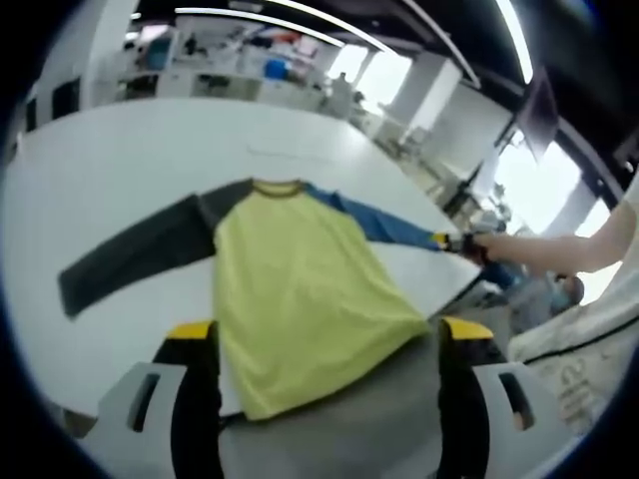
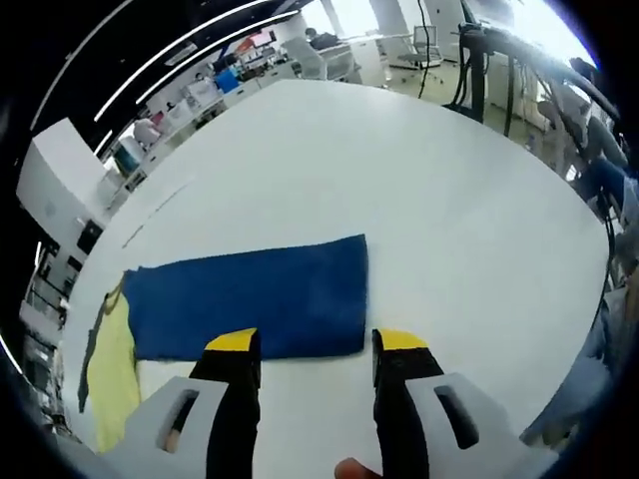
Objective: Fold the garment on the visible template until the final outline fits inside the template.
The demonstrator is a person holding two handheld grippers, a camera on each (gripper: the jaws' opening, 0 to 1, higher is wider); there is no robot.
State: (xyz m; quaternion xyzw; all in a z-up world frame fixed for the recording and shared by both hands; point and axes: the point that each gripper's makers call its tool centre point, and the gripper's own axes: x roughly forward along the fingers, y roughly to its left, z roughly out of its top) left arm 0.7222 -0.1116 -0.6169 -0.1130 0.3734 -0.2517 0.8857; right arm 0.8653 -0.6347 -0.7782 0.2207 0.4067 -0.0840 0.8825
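A long-sleeved shirt lies flat on the white table [image 1: 120, 170]. Its body [image 1: 300, 289] is yellow-green, one sleeve [image 1: 140, 249] is dark grey and the other sleeve [image 1: 384, 222] is blue. My left gripper [image 1: 327, 329] stands open above the hem, one jaw on each side of the body. A grey surface [image 1: 389, 399] shows beside the hem. My right gripper [image 1: 461, 242] is at the blue cuff, held by a person's hand [image 1: 544, 254]. In the right gripper view the blue sleeve [image 2: 250, 297] lies spread out, and the right gripper [image 2: 316, 344] is open at its near edge. The yellow body [image 2: 112, 369] shows at the left.
The white table [image 2: 449, 200] stretches wide beyond the blue sleeve. Desks and shelves [image 1: 230, 55] stand past the table's far edge. Chairs and seated people [image 2: 599, 170] are close to the table's right side.
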